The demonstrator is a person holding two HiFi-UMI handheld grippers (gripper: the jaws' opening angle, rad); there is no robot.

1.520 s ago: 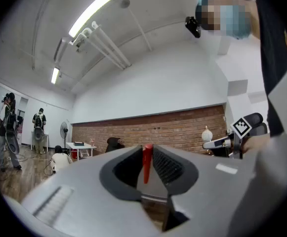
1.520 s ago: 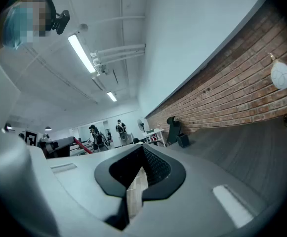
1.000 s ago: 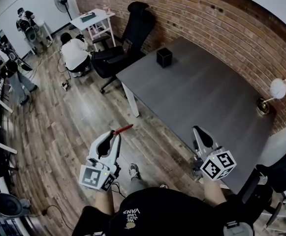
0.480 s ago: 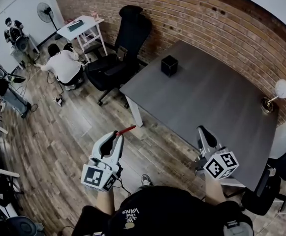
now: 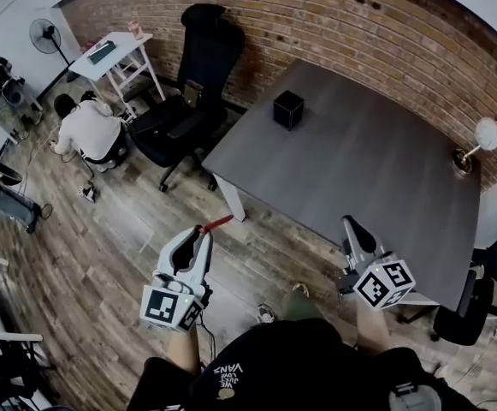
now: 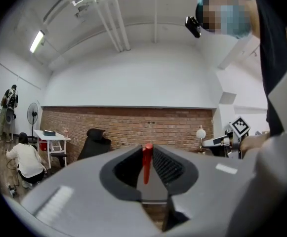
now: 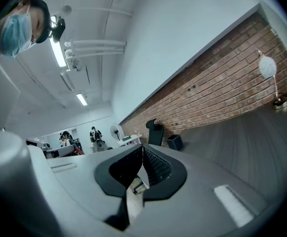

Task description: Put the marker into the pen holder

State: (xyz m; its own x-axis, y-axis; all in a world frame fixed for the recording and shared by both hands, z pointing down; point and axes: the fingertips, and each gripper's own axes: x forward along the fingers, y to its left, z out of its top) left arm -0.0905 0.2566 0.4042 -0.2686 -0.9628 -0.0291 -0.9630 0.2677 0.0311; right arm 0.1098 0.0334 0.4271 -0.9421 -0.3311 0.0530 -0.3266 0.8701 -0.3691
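The grey surface (image 5: 376, 178) lies along the brick wall, with one corner turned toward the person and open wooden floor in front of it. A black office chair (image 5: 188, 92) stands off its left edge. The left hand-held gripper (image 5: 198, 240) is clenched on the red marker (image 5: 216, 223), whose long axis juts past the jaws toward the surface. The right hand-held gripper (image 5: 355, 229) hovers at the near edge, jaws pressed together on nothing. The black pen holder (image 5: 287, 109) stands near the far-left edge, ahead and right of the marker tip and well apart from it, with bare surface around it.
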